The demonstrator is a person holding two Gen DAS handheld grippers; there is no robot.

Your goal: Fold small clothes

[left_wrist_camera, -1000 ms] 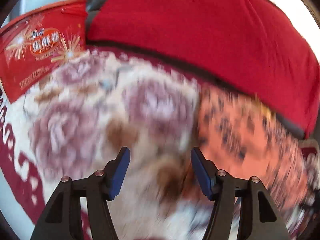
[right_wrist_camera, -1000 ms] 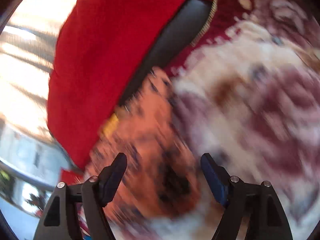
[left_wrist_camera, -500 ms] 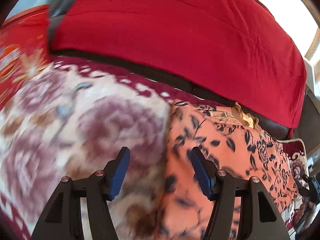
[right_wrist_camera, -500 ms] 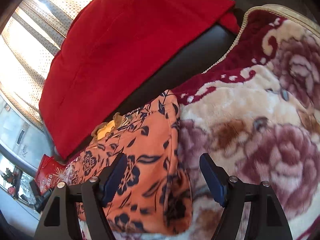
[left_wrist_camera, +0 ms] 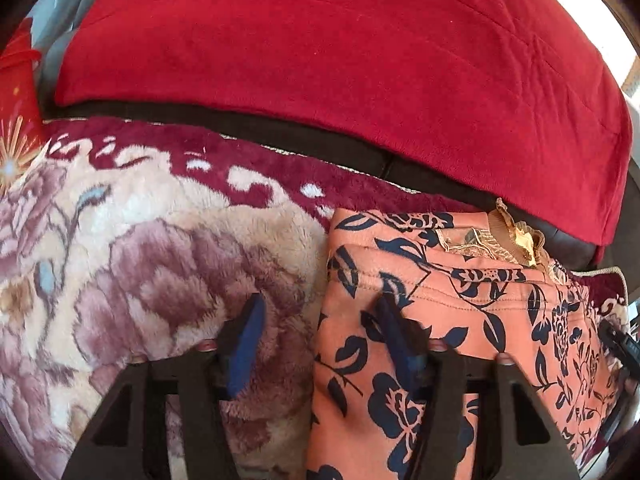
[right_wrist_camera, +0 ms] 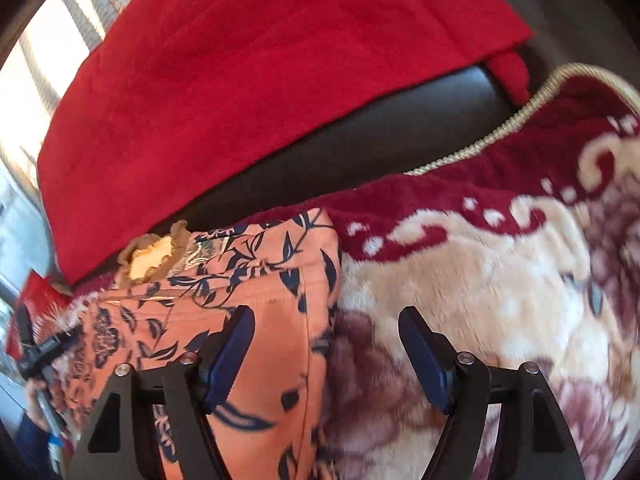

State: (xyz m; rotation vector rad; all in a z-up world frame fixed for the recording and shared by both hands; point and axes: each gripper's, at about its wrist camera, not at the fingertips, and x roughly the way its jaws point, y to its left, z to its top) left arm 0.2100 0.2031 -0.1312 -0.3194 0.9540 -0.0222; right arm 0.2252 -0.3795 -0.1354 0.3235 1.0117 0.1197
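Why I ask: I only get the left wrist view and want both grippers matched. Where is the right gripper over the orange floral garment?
Observer: The right gripper straddles the orange floral garment's side edge, one finger over the print, the other over the plush blanket. Its jaws are closing, and the pads are not pressing cloth.
Operator: Anything past that edge?
Observer: Only blanket, whose gold corded trim curls over the dark sofa seat.

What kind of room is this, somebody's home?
Probably a living room at home: a plush floral blanket lies over what looks like a dark sofa, with a red throw draped on its back. An orange floral garment lies on the blanket, and curtains catch daylight.
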